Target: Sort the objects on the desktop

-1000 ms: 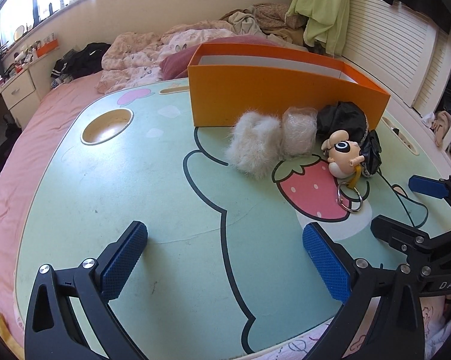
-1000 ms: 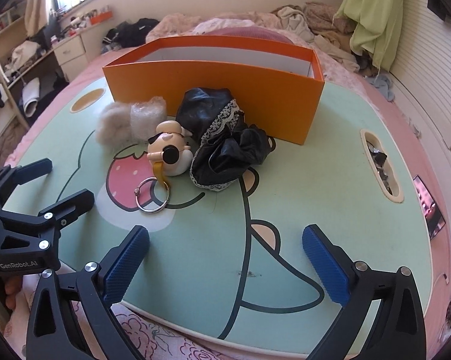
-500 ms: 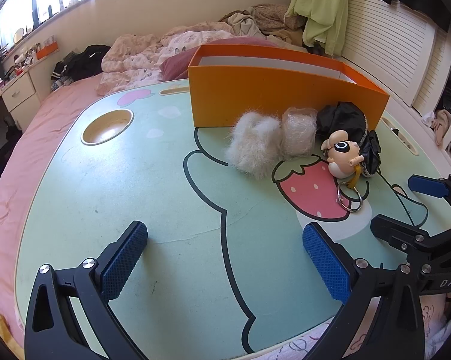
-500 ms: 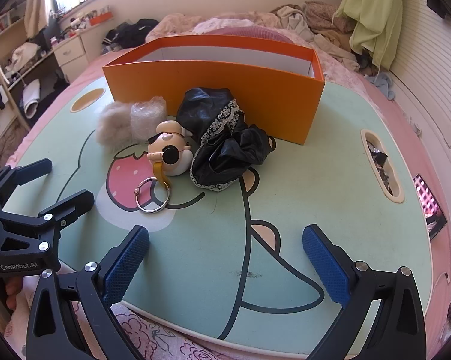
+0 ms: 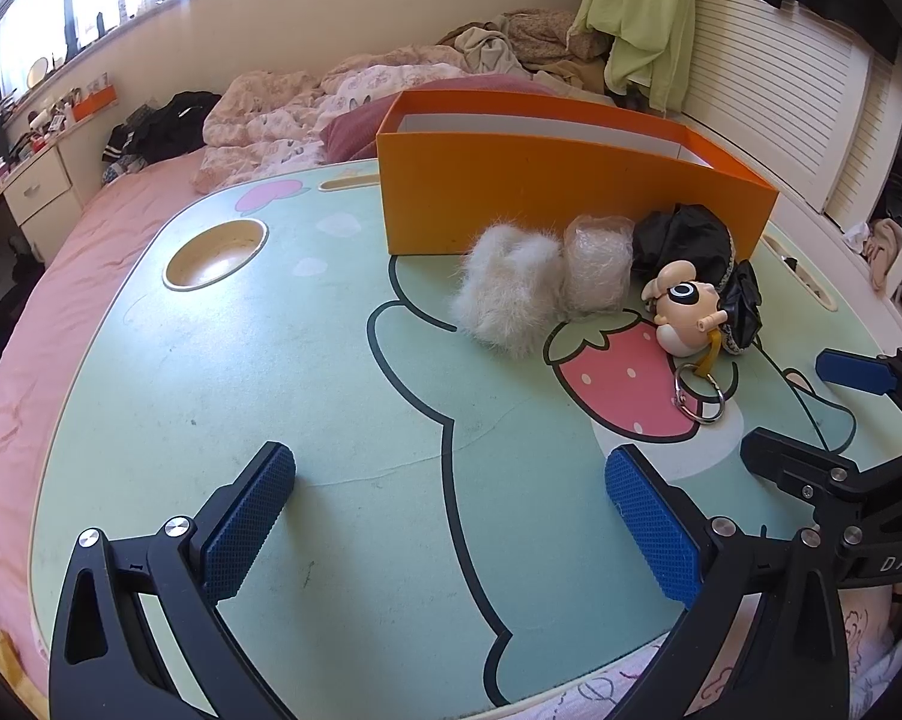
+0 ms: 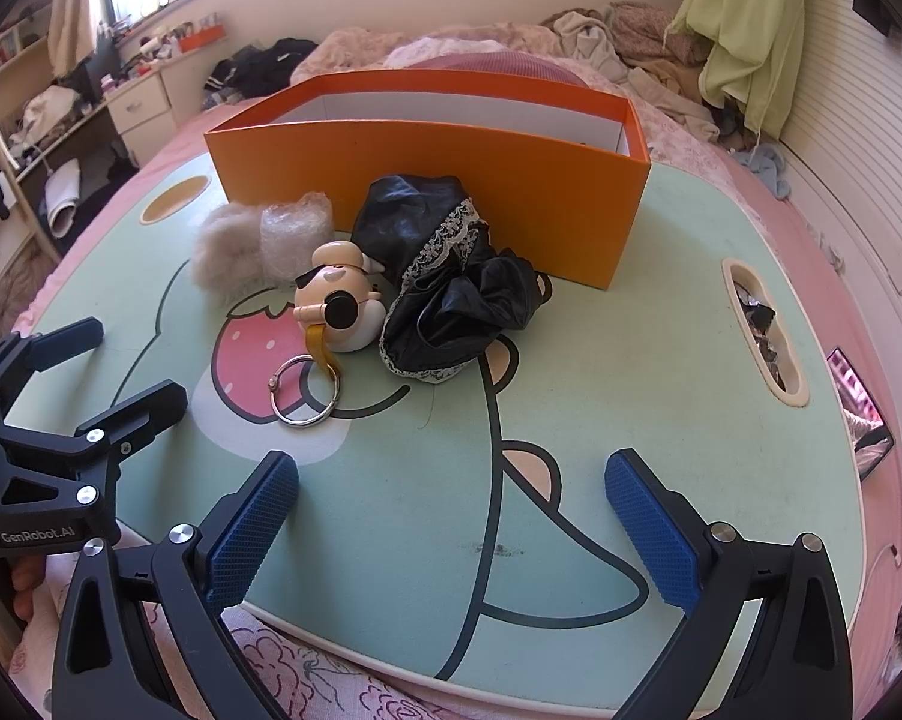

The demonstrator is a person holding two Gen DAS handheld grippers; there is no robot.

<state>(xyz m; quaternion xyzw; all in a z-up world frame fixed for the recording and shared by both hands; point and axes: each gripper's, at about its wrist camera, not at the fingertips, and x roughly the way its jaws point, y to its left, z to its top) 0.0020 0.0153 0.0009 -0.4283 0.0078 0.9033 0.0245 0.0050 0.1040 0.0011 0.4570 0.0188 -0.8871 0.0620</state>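
An orange box (image 5: 547, 192) (image 6: 438, 180) stands open-topped at the back of the mint cartoon lap table (image 5: 270, 360) (image 6: 631, 360). In front of it lie a white fluffy ball (image 5: 505, 294) (image 6: 222, 252), a bubble-wrapped bundle (image 5: 598, 264) (image 6: 294, 228), a cartoon figure keychain (image 5: 685, 306) (image 6: 339, 306) with a metal ring (image 5: 700, 399) (image 6: 303, 393), and black lace-trimmed cloth (image 5: 685, 237) (image 6: 444, 282). My left gripper (image 5: 451, 516) (image 6: 99, 360) is open, near the table's front edge. My right gripper (image 6: 451, 516) (image 5: 811, 414) is open too, to its right. Neither holds anything.
The table has a round cup recess (image 5: 215, 253) at its left and a slot (image 6: 763, 333) with small items at its right. It rests on a pink bed with rumpled bedding (image 5: 306, 102). A phone (image 6: 862, 420) lies off the table's right edge.
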